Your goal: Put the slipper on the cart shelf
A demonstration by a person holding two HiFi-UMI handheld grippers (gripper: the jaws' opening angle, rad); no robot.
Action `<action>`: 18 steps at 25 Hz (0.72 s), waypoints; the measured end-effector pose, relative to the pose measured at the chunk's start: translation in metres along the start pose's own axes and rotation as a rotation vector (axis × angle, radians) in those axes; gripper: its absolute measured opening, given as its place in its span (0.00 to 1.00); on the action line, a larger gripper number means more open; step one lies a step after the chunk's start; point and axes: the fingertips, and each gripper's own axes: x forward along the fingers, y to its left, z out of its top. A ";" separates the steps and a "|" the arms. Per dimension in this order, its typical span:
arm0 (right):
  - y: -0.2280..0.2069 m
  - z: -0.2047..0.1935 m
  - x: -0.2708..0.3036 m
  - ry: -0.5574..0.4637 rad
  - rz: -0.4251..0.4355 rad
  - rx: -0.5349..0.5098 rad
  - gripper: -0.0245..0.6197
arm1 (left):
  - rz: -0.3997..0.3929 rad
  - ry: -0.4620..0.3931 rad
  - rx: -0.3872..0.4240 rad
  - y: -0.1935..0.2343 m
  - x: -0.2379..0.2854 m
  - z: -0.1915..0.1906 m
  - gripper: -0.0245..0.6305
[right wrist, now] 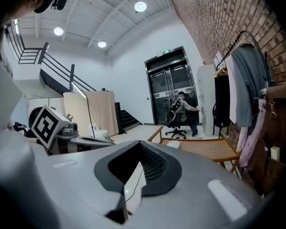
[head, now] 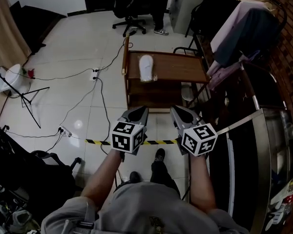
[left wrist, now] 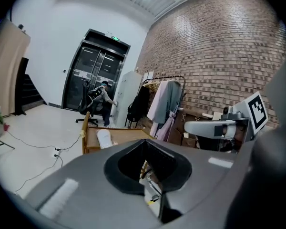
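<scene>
the slipper (head: 146, 67) lies flat on the top shelf of the wooden cart (head: 185, 66), in its left half, running from near the far edge towards the near edge, clear of the corners; both tongs are held low, well short of the cart's near edge; the left gripper (head: 138, 112) has its jaws together on nothing, and the right gripper (head: 179, 112) looks the same, closed and empty; judging by this, the placing looks done, so the careful course is to leave the slipper alone, hold both tongs off the cart's near rail, and mind the striped tape (head: 156, 142) underfoot
</scene>
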 end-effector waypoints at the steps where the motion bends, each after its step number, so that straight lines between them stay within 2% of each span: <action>1: -0.008 0.002 0.007 0.000 0.005 0.002 0.04 | 0.006 0.002 0.001 0.003 0.009 0.003 0.05; 13: -0.125 0.029 0.092 0.012 0.126 0.012 0.04 | 0.148 -0.005 -0.024 0.044 0.134 0.035 0.05; 18: -0.153 0.033 0.119 0.013 0.184 0.027 0.04 | 0.198 -0.004 -0.040 0.056 0.168 0.041 0.05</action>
